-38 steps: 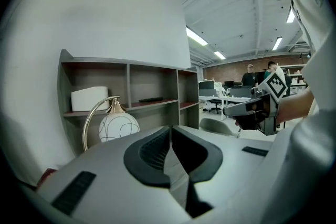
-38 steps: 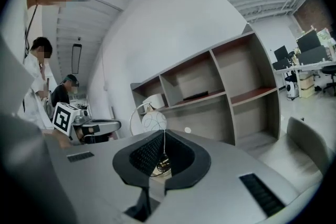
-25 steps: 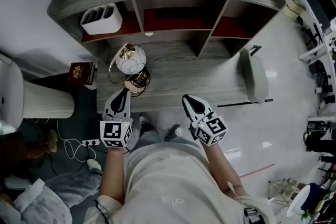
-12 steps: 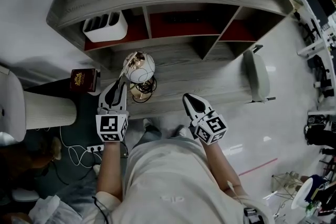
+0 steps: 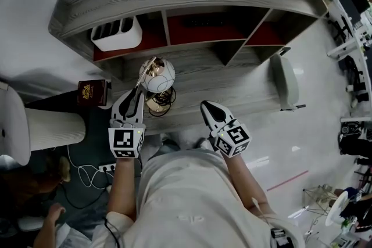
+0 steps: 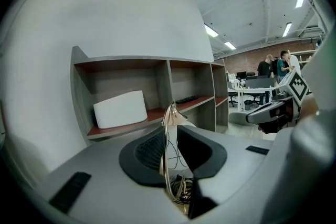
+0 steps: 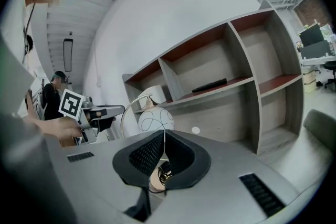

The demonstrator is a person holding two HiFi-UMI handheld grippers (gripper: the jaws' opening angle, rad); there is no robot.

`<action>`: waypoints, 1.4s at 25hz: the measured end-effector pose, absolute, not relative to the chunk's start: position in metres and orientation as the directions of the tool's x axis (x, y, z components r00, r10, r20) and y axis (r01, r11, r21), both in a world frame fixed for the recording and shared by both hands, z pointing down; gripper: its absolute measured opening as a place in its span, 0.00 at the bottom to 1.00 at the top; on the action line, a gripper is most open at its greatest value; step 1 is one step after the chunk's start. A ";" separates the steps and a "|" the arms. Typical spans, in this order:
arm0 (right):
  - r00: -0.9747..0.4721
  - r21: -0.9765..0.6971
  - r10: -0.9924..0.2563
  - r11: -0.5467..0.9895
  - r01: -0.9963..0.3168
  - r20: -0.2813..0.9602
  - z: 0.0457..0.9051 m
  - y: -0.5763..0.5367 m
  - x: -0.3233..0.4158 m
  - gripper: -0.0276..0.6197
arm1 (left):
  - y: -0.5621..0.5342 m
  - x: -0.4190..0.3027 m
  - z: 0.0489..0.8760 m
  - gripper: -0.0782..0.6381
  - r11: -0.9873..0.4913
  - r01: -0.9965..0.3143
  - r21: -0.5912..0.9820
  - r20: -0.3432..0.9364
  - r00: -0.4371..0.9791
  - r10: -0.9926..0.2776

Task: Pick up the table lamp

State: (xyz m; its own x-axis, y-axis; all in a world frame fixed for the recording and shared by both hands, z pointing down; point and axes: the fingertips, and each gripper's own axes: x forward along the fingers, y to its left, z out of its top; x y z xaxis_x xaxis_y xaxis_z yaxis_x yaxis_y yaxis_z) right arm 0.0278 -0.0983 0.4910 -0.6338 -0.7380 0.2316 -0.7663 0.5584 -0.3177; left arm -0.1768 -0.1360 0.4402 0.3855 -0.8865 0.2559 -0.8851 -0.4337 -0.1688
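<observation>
Moved: left gripper [image 5: 136,99] has come forward to the table lamp [image 5: 158,74] since a second ago; right gripper [image 5: 207,106] has barely shifted.
Left gripper: jaws apart, the lamp's gold arc stem [image 6: 166,170] between them, lying against the left-hand jaw, not clamped.
Right gripper: jaws closed together, nothing in them.
Table lamp: just ahead of left gripper's tips, globe slightly to their right; ahead-left of right gripper, on desk [image 5: 232,90].
White box [image 5: 116,33]: on shelf, beyond left gripper.

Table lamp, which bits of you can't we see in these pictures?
Table lamp base: left gripper view, left claw covers most of it.
Its cord: head view, tangle too small to follow.
Its globe underside: right gripper view, behind right claw.
</observation>
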 end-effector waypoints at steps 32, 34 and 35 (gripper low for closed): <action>-0.667 -0.332 -0.704 0.585 -0.740 0.245 0.499 -0.098 0.033 0.10 | -0.121 -0.176 0.443 0.25 -0.384 -0.906 -0.175 0.242 0.339 -0.909; -0.666 -0.333 -0.705 0.585 -0.740 0.244 0.498 -0.099 0.035 0.10 | -0.122 -0.176 0.440 0.27 -0.382 -0.906 -0.180 0.236 0.337 -0.911; -0.665 -0.333 -0.706 0.584 -0.741 0.243 0.498 -0.099 0.035 0.10 | -0.123 -0.177 0.439 0.27 -0.381 -0.906 -0.184 0.234 0.336 -0.912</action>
State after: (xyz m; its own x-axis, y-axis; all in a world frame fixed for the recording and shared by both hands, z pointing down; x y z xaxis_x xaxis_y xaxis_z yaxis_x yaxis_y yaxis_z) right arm 0.0355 -0.0990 0.4983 -0.6653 -0.7059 0.2431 -0.7407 0.5835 -0.3330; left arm -0.1765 -0.1228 0.4386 0.3362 -0.9121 0.2344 -0.9059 -0.3813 -0.1844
